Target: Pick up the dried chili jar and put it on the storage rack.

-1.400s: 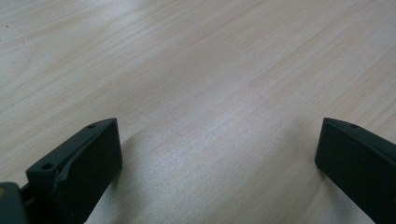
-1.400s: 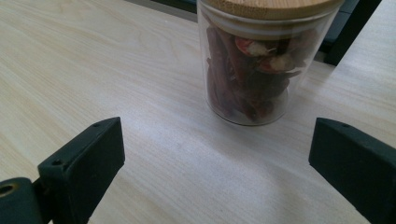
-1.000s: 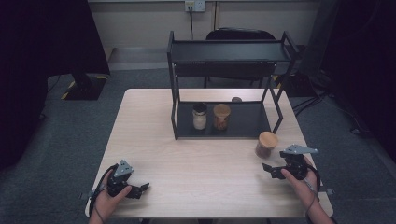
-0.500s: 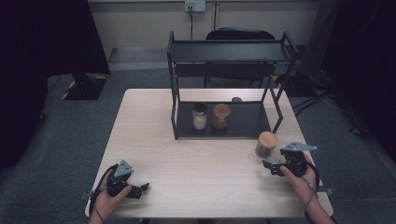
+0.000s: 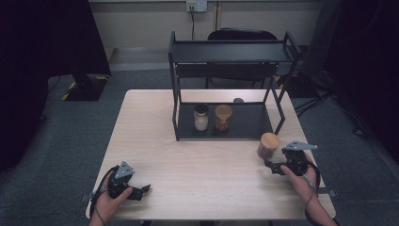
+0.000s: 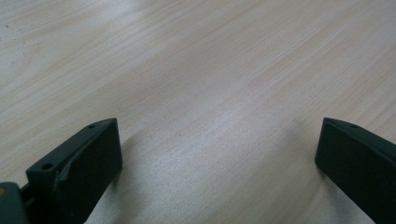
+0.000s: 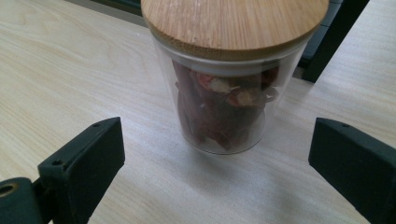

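While the right gripper (image 5: 272, 165) sits just short of the glass jar (image 7: 232, 79) with its jaws spread wide and nothing between them, the likeliest slip is a nudge: the jar stands upright on the table (image 5: 202, 183) just in front of the black rack (image 5: 230, 52), near the right edge, and a jaw tip that meets the glass off-centre could push or tip it. The bamboo lid (image 7: 233, 21) overhangs the glass, so a grip placed too high may catch the lid rather than the body. Smooth glass may also slide if the squeeze is light. The left gripper (image 5: 145, 189) rests near the table's front left, jaws wide apart and empty, well away from the jar
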Demonstrator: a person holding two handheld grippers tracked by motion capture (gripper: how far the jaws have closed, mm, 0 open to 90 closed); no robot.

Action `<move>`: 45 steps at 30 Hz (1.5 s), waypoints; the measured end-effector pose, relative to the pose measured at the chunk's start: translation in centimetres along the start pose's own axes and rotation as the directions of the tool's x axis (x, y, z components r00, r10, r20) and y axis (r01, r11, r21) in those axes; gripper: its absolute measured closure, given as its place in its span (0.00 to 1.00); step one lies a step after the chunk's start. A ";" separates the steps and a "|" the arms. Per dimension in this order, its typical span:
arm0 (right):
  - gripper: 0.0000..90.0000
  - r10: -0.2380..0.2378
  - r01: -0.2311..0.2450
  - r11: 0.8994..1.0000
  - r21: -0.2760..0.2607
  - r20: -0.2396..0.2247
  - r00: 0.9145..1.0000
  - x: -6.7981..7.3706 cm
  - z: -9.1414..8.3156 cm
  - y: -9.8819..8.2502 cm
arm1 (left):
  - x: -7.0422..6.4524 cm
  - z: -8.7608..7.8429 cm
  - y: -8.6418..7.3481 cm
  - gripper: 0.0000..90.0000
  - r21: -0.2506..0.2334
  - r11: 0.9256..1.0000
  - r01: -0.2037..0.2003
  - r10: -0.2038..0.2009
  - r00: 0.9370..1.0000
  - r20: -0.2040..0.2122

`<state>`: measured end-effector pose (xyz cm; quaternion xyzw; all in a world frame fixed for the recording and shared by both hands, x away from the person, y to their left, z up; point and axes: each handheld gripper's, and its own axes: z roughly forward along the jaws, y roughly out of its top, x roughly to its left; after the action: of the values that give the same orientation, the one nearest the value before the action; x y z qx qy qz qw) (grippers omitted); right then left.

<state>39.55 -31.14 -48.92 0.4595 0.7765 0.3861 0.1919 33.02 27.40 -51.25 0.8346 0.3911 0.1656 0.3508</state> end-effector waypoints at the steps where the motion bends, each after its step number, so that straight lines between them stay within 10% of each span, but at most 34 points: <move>1: 0.03 0.001 -0.001 1.000 0.000 0.002 1.000 0.0 0.0 0.0 | 0.0 0.0 0.0 0.00 0.000 1.000 0.000 0.000 1.000 0.000; 45: 0.03 0.011 -0.011 1.000 -0.004 0.031 0.999 -0.8 1.4 0.9 | 0.0 0.0 0.0 0.00 0.000 1.000 0.000 0.000 1.000 0.000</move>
<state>41.37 -30.95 -49.16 0.4692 0.7702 0.3816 0.2026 33.02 27.40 -51.26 0.8345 0.3912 0.1656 0.3509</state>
